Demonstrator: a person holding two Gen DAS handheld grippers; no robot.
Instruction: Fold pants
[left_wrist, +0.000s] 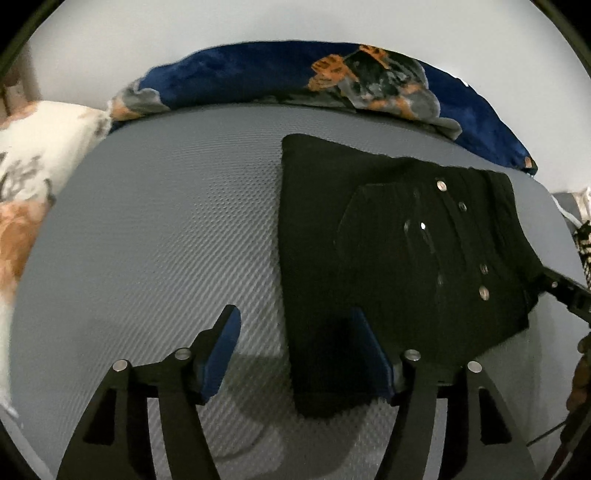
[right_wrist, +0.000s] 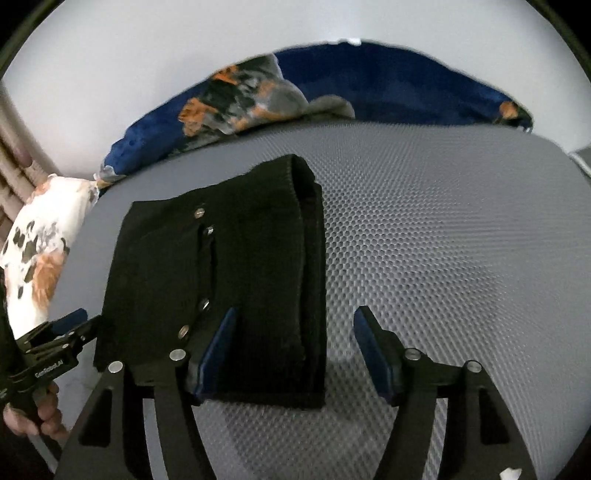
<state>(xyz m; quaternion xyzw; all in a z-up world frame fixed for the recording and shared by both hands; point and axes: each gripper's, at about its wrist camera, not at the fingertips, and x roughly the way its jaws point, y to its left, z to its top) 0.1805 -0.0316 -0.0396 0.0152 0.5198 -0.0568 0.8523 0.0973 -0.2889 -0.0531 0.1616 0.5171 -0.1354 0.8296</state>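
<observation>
Pants of thick black cloth are lying folded into a compact, roughly rectangular bundle on a grey mattress whose cover is showing a fine honeycomb weave. Small round metal rivets are glinting in a line along a stitched pocket seam on the top layer, and in the right wrist view the stacked edges of the fold are standing up as a blunt, layered ridge at the bundle's right side. The left gripper is hanging over the bundle's near left corner with its black angular arms spread wide and its flat blue pads pressing on nothing; one pad is sitting over the grey weave, the other over the black cloth. The right gripper is likewise standing wide apart and gripping nothing, its left pad over the near right part of the pants, its right pad over bare mattress. Along the far edge of the mattress a plush dark-blue blanket with orange and grey patches is lying bunched in a long roll, and a soft white pillow printed with orange and dark blotches is resting at the left.
</observation>
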